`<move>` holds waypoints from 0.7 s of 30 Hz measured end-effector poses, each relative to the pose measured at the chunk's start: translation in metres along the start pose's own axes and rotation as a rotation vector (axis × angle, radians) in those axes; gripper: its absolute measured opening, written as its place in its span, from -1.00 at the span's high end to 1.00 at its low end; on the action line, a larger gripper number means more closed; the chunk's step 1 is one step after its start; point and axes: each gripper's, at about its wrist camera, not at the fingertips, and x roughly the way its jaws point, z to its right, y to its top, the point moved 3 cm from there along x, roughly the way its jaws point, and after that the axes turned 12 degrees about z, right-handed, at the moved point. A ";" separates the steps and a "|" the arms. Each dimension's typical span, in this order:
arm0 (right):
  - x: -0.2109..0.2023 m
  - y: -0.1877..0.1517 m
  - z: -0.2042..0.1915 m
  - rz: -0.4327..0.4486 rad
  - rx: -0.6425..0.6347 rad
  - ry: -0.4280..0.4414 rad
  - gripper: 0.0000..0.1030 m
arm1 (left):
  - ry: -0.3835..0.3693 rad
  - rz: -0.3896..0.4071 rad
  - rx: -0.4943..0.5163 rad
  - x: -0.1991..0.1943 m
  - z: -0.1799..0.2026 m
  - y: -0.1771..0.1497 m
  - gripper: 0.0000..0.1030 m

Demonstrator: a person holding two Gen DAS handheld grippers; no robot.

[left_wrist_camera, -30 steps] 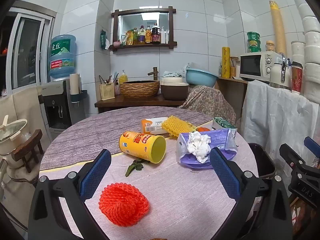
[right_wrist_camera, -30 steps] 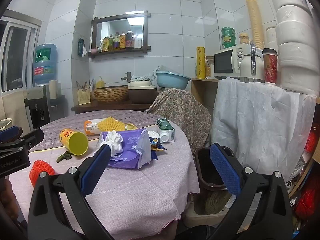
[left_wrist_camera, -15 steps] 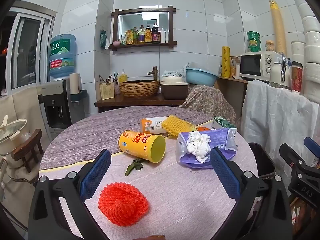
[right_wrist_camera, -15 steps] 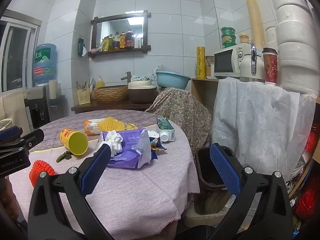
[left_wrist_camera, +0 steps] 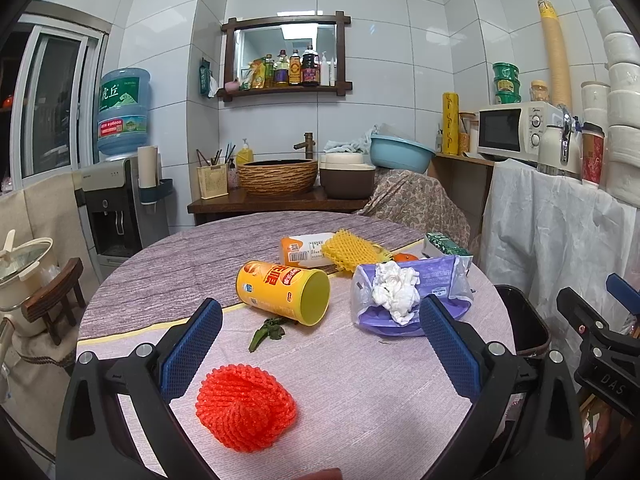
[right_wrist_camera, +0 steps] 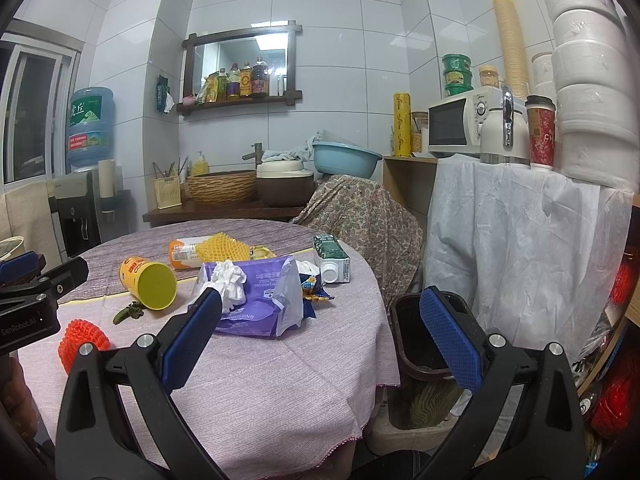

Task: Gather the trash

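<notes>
**Over the round worktop, both tools held wide with nothing between them**

Above the near edge of the round worktop (left_wrist_camera: 360, 364) with its lilac-grey cloth, the left tool (left_wrist_camera: 320, 344) hangs with its blue-padded fingers (left_wrist_camera: 191, 350) spread far apart and empty. Just ahead of it, between those fingers, lies a crumpled red foam fruit net (left_wrist_camera: 245, 406). Further in, a yellow cylindrical snack can (left_wrist_camera: 282, 292) lies on its side, open mouth toward the camera, with a small wilted green leaf scrap (left_wrist_camera: 267, 330) beside its rim. To the right, a purple plastic wet-wipe pack (left_wrist_camera: 432, 288) carries a wad of white crumpled tissue (left_wrist_camera: 394, 290). Behind these sit a yellow foam fruit net (left_wrist_camera: 350, 250), resting against an orange-and-white carton (left_wrist_camera: 304, 250), and a green-and-white drink carton (left_wrist_camera: 444, 245) near the far right edge.

The right tool (right_wrist_camera: 320, 340) is likewise wide open and empty, held off the worktop's right side. A dark brown plastic waste bin (right_wrist_camera: 404, 336) stands on the floor just beside the worktop, partly behind the right tool's right finger
</notes>
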 end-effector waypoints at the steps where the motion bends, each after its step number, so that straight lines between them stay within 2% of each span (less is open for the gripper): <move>1: 0.000 0.001 0.000 0.000 0.001 0.000 -0.91 | 0.000 -0.001 0.002 0.000 0.000 0.000 -0.90; 21: 0.000 0.001 0.000 -0.004 0.000 -0.001 -0.91 | 0.000 -0.005 0.002 -0.001 0.003 -0.004 -0.90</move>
